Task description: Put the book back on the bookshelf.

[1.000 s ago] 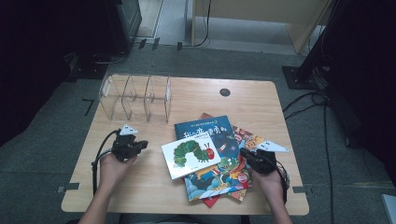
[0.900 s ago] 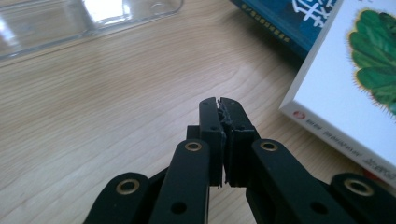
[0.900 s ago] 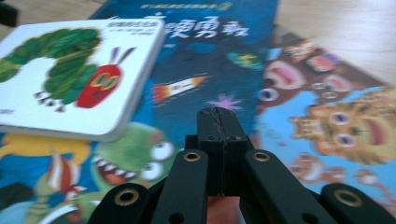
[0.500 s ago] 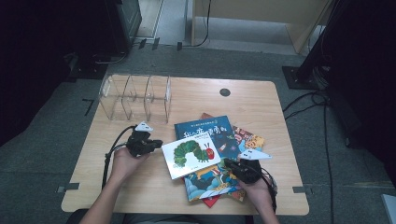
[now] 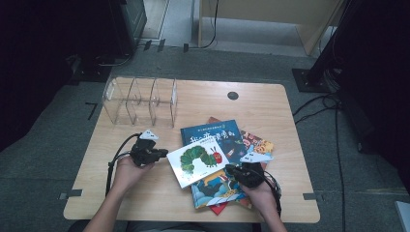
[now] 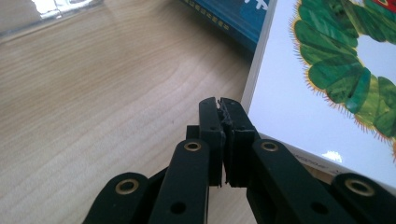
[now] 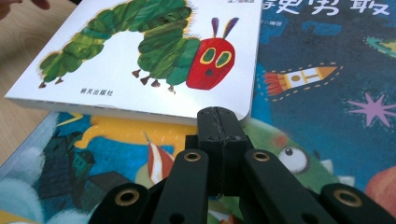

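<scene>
Beside the caterpillar book (image 5: pixel 199 162), which tops a loose pile of 4 picture books (image 5: pixel 227 186), the left claw (image 5: pixel 162 153) sits clenched and empty just off its left edge. Right of the book, the right claw (image 5: pixel 230 170) is likewise clenched, empty, tips at the cover's near corner. Both forearms rest low on the pale wooden table (image 5: pixel 270 106); beyond the book stands a clear divider rack (image 5: pixel 140 101). Grey carpet surrounds.
</scene>
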Motion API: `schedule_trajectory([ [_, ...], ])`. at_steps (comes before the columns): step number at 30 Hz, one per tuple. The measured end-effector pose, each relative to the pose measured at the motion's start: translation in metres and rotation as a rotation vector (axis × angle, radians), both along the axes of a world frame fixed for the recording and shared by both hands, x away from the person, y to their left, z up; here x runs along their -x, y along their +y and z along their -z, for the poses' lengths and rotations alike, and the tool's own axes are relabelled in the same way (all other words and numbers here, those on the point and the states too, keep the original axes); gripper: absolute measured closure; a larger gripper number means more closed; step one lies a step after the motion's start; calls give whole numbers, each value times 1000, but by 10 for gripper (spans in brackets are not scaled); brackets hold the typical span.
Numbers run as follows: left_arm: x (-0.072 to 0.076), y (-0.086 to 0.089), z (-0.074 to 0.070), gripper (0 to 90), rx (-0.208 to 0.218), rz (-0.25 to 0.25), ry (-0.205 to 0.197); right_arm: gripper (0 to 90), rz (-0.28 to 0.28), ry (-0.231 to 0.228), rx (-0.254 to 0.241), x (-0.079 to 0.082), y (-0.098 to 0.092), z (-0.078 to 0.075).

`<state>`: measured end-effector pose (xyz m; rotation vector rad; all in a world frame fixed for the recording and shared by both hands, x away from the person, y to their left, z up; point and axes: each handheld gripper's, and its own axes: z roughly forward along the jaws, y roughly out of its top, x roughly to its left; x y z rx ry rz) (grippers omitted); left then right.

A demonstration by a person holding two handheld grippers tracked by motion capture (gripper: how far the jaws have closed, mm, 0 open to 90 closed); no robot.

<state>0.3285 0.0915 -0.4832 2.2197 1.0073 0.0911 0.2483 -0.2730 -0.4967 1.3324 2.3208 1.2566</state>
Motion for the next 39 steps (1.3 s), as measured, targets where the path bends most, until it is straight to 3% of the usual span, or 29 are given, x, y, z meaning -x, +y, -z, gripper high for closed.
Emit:
schedule_trajectory([
  [9,14,9,-2,845,-1,-33,69,900,-8,-12,-6,-15,4,1],
  [12,13,14,-5,736,-15,-47,93,900,-16,-7,-7,-19,6,1],
  [16,12,18,-12,551,-28,-51,74,900,-22,-9,-2,-22,7,1],
  [20,10,22,-20,444,5,-46,81,900,-30,-11,2,-23,7,0],
  [22,6,18,-27,406,-24,-30,71,900,-36,-21,14,-20,8,-2],
  [25,-1,9,-31,355,-22,-13,102,900,-54,-44,9,-13,10,-6],
  [31,-16,-7,-32,315,16,15,141,900,-76,-36,20,-7,17,-6],
  [34,-18,-14,-32,301,0,31,134,900,-83,-22,28,-5,20,-4],
  [39,-24,-29,-26,296,-36,66,169,900,-103,-18,44,-2,28,-3],
])
